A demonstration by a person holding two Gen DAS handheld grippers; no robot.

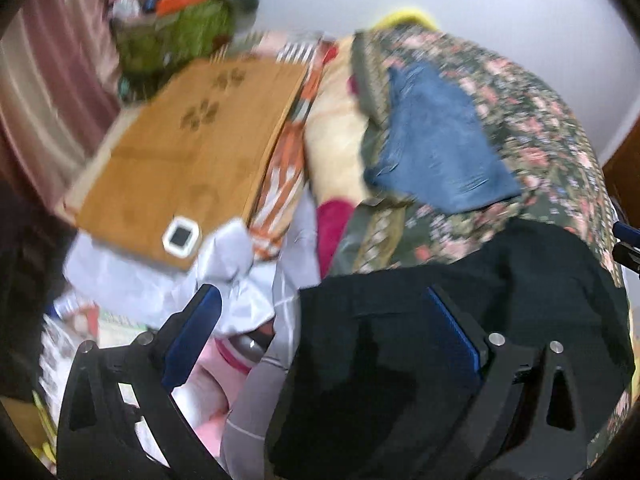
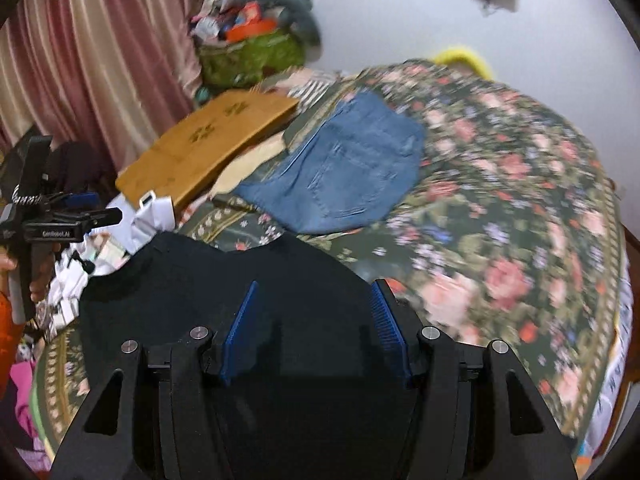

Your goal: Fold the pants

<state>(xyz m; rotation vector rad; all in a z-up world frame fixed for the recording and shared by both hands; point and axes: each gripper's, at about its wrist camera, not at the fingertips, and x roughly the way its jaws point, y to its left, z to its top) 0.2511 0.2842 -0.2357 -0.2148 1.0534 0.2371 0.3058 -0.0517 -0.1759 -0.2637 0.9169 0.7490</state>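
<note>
Black pants point(image 1: 380, 344) point(image 2: 200, 276) lie in a heap on the near part of the floral bedspread point(image 2: 500, 208) point(image 1: 540, 140). My left gripper point(image 1: 320, 292) hangs open over their left edge, one blue pad above the black cloth and the other above pale clothes. My right gripper point(image 2: 314, 284) is open just above the black pants, its pads apart and pressing on nothing. A folded pair of blue jeans point(image 1: 436, 140) point(image 2: 352, 168) rests flat farther back on the bed. In the right wrist view a hand holds the left gripper point(image 2: 72, 216) at the far left edge.
A wooden board with paw prints point(image 1: 192, 148) point(image 2: 208, 148) lies left of the jeans, a small white device point(image 1: 181, 236) on its near corner. Pale crumpled clothes point(image 1: 240, 300) sit beside the black pants. A stuffed green bag point(image 2: 252, 56) and a pink curtain point(image 2: 100, 60) stand behind.
</note>
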